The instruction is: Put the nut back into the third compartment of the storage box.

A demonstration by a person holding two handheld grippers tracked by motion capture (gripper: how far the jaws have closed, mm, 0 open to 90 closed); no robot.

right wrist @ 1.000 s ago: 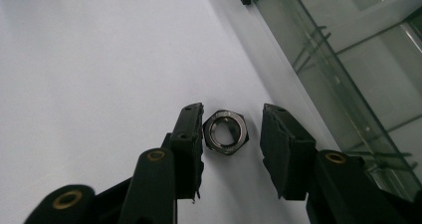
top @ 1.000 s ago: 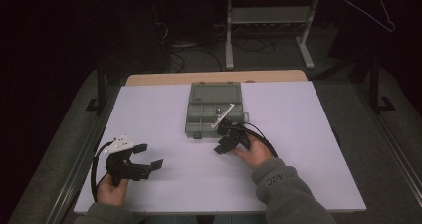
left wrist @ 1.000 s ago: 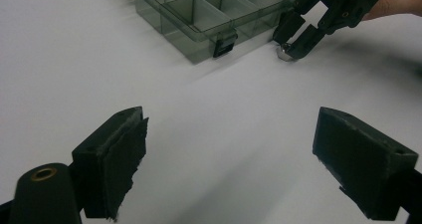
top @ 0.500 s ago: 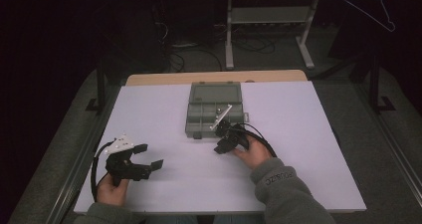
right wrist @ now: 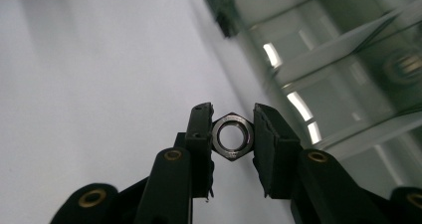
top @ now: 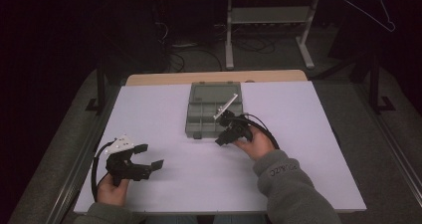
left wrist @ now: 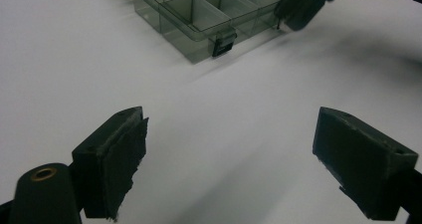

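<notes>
While the left gripper (top: 148,156) rests with jaws wide apart at the near left, the right gripper (right wrist: 232,129) clamps a hex nut (right wrist: 232,136) beside the compartment box (top: 209,107).

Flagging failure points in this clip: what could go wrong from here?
The right gripper pinches a hex nut only by two flats, so it could twist or slip out. It sits by the organizer box near edge; a drop might land on the white table instead of a compartment.

A white-topped table (top: 298,149) carries a grey compartment box (top: 211,109) (lid open, far centre).
</notes>
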